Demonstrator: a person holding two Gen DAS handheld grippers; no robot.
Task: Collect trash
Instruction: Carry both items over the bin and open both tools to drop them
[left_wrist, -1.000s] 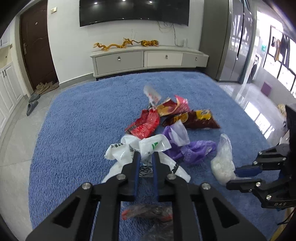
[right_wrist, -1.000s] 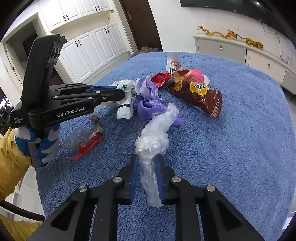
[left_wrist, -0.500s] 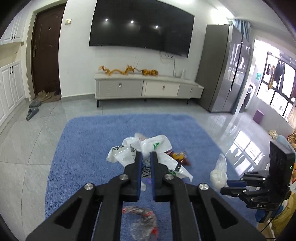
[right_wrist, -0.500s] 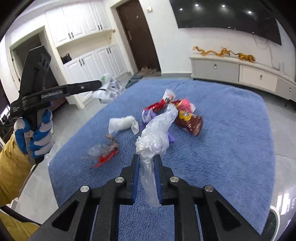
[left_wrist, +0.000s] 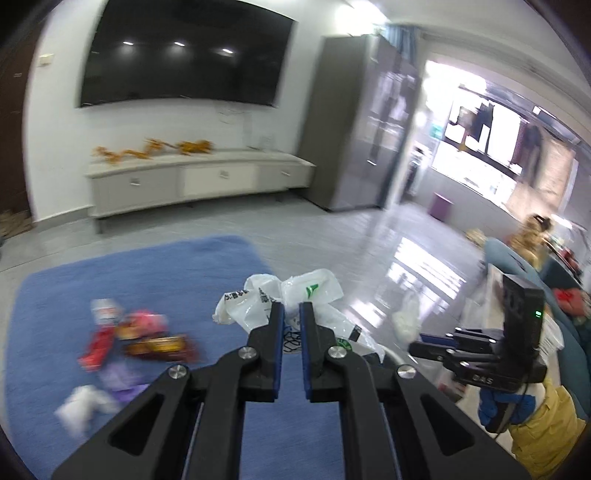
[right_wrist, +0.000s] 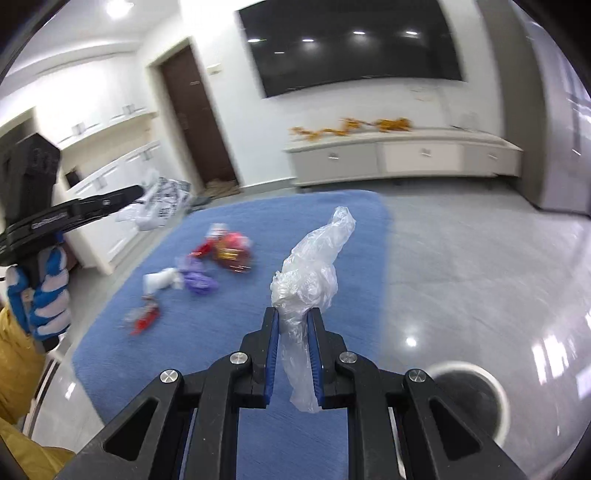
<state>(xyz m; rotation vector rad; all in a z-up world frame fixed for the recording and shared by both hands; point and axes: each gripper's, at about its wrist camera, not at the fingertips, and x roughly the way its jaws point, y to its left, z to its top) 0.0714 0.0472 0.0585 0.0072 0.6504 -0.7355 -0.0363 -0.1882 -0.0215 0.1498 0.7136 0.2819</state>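
Observation:
My left gripper (left_wrist: 291, 308) is shut on a crumpled white plastic bag (left_wrist: 310, 291) with a green logo, held in the air past the blue rug's (left_wrist: 166, 280) edge. My right gripper (right_wrist: 293, 314) is shut on a clear plastic bag (right_wrist: 310, 273) that sticks up between its blue pads. Each gripper shows in the other's view: the right gripper (left_wrist: 424, 338) at the right, the left gripper (right_wrist: 136, 190) at the left with its white bag (right_wrist: 162, 203). Left on the rug are red wrappers (right_wrist: 229, 243), a purple bag (right_wrist: 199, 280), a white bag (right_wrist: 162, 280) and a clear-and-red wrapper (right_wrist: 144, 317).
A round bin with a white rim (right_wrist: 458, 365) and dark inside stands on the glossy grey tile floor at the lower right. A low TV cabinet (left_wrist: 192, 181), a dark tall cabinet (left_wrist: 354, 129) and white cupboards (right_wrist: 103, 177) line the walls. A gloved hand (right_wrist: 44, 299) in a yellow sleeve holds the left gripper.
Both grippers rose off the rug with their bags and swung right, over the tile floor. The bin came into the right wrist view. The rug trash now lies far behind.

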